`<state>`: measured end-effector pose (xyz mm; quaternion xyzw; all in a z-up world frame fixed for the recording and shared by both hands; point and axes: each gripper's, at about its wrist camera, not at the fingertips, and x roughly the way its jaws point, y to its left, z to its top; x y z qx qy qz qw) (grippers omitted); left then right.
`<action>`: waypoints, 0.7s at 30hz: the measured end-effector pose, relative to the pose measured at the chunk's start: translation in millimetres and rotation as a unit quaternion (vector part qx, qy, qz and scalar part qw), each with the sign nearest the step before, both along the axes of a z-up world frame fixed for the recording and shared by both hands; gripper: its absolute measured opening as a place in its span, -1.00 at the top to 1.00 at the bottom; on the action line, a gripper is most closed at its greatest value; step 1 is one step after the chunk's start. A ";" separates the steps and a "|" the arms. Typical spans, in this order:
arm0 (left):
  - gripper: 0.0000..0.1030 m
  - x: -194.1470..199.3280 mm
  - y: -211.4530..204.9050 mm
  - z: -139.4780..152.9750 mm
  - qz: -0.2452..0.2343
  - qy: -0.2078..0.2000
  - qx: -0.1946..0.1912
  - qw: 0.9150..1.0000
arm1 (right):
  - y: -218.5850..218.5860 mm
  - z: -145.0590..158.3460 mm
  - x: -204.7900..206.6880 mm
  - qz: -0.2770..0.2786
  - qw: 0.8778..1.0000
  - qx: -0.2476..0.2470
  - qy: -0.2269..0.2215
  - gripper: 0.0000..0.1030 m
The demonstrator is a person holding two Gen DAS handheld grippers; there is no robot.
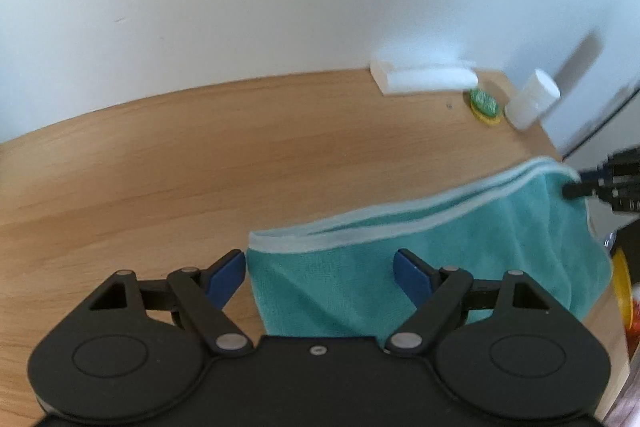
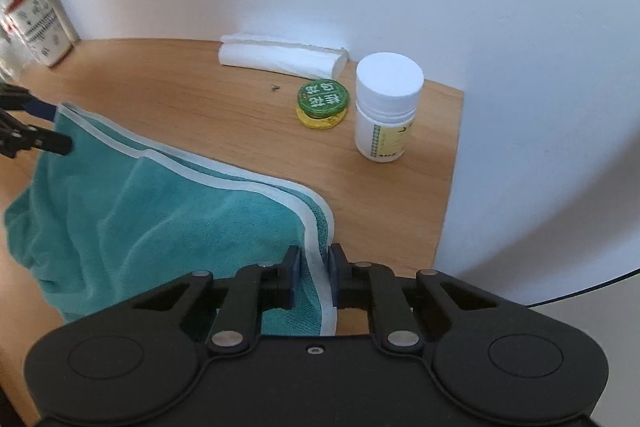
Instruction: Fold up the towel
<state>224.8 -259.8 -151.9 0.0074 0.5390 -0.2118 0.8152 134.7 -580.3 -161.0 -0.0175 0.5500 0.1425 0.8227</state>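
On the wooden table [image 2: 240, 99], right gripper [image 2: 314, 269] jaws pinch the teal towel [image 2: 168, 211]; left gripper [image 1: 320, 267] jaws gape.

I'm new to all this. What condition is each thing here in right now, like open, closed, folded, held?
towel: doubled over, rumpled, corner pinched.
left hand-held gripper: open, straddling a towel corner, pads not pressing.
right hand-held gripper: shut on the towel's white hem.
white bottle: upright, cap on.
green-lidded tin: lid on.
white cloth: folded, by the wall.
red-topped box: upright.
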 end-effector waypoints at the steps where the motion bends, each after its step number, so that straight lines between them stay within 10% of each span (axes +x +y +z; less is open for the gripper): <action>1: -0.61 0.8 1.1 0.2 0.002 0.001 -0.006 1.000 | -0.8 2.0 -0.6 0.003 1.000 0.001 -0.003 0.73; 14: 0.51 0.6 3.6 -1.2 0.029 -0.002 0.003 1.000 | 1.1 14.2 -5.9 0.032 0.999 0.008 -0.016 0.73; 21: 0.61 -12.4 -4.0 13.8 0.042 -0.030 0.004 0.999 | -12.0 25.5 -8.3 0.017 0.998 0.029 -0.044 0.82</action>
